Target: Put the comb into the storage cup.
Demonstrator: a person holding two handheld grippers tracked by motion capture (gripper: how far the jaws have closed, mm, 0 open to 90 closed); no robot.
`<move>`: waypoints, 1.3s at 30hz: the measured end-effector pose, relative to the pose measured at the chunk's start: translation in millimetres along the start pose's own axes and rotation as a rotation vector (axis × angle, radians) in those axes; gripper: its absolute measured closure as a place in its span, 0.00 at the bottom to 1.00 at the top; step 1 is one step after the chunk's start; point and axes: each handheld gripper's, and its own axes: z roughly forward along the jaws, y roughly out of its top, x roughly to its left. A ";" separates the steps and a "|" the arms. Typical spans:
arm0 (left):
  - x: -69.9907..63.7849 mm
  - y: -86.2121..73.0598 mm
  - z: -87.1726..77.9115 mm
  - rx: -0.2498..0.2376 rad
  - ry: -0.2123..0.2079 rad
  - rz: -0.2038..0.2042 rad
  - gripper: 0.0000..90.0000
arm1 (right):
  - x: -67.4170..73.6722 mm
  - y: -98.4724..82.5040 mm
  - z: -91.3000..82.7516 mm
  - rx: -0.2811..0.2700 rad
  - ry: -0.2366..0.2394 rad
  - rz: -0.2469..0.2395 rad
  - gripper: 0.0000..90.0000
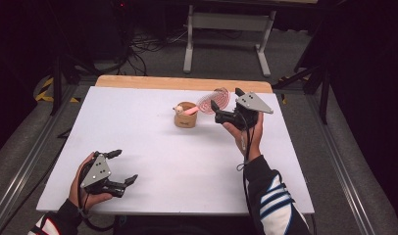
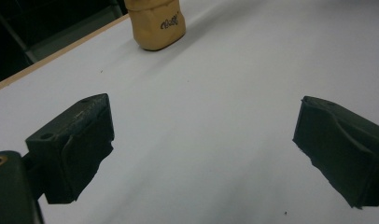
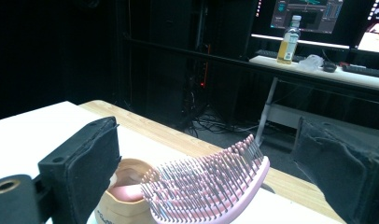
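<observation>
1. Cup (image 1: 186, 117): tan, upright on the white table (image 1: 153, 161), toward the far edge and a little right of the middle. In the left gripper view it shows dark lettering on its side.
2. Brush (image 1: 212, 100): pink. Its handle sits inside the cup, and its round bristled head sticks out over the cup's right rim, tilted up and clear of the table. In the right gripper view the bristles (image 3: 204, 179) face up and toward the camera, with the cup's open mouth (image 3: 127, 184) just below and left of the head.
3. Right gripper (image 1: 225, 101): just right of the cup, held above the table. Its jaws stand spread, one on each side of the brush head; no pad touches it in the right gripper view.
4. Left gripper (image 1: 122, 166): well apart from the cup, near the table's front left corner. Its jaws are spread wide with bare table between them.
</observation>
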 end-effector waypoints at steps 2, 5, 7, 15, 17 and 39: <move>0.0 -0.1 0.5 0.002 -0.001 0.001 0.07 | 0.9 0.2 -2.3 0.004 0.001 -0.008 0.09; -0.1 -0.2 0.6 0.002 0.000 -0.002 0.07 | 2.1 -0.4 -5.2 0.008 0.003 -0.022 0.09; 0.0 -0.1 0.5 0.002 0.000 -0.001 0.07 | 2.2 -0.5 -7.2 0.007 0.003 -0.021 0.09; -0.2 -0.1 1.2 0.007 -0.002 0.002 0.07 | 1.9 -0.7 -15.5 0.019 -0.019 -0.063 0.09; -0.5 -0.1 1.0 0.006 -0.003 0.001 0.07 | 1.6 -1.8 -17.5 0.017 -0.018 -0.063 0.09; -1.1 0.2 0.1 0.009 -0.003 0.011 0.07 | 14.7 -14.7 -36.2 -0.004 0.016 -0.083 0.09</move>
